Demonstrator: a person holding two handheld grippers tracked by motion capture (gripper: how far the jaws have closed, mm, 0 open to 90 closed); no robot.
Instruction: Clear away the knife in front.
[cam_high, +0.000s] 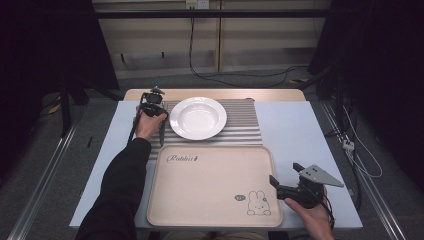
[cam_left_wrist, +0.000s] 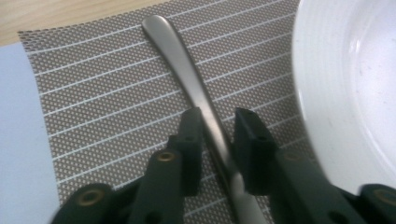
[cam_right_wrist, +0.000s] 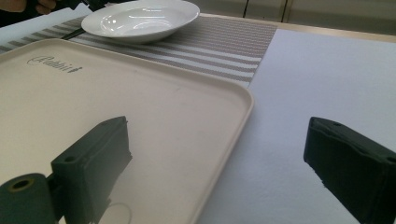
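**Left Fingers Set Astride a Utensil Handle; Grip Not Confirmed**

High view: The left gripper (cam_high: 152, 102) is seen at the far left corner of a striped placemat (cam_high: 240, 125), just beside a white plate (cam_high: 198, 117). A dark utensil (cam_high: 162, 131) is seen lying on the placemat along the plate's left side. The right gripper (cam_high: 286, 176) is held at the near right corner of a beige tray (cam_high: 210, 195), well apart from the plate. All of these are carried by a tabletop (cam_high: 300, 135) covered in pale blue.

Left gripper view: The utensil's metal handle (cam_left_wrist: 196, 88) is seen flat on the placemat (cam_left_wrist: 93, 107), running between the two fingers (cam_left_wrist: 191, 140). One finger is set against the handle; a narrow gap is visible at the other. The fingers are judged nearly closed around the handle but not yet clamped. The plate's rim (cam_left_wrist: 322, 93) lies close on one side.

Right gripper view: The fingers (cam_right_wrist: 93, 158) are spread wide and nothing is held. One is poised over the tray (cam_right_wrist: 163, 107), the other over the bare tabletop (cam_right_wrist: 327, 70). The plate (cam_right_wrist: 140, 18) is seen farther off.

Risks: The handle is smooth, thin and flat on the mat. If the fingers are closed unevenly, the handle could be pushed sideways or slip out on lifting. A grip taken off balance could let the utensil swing and strike the plate rim.
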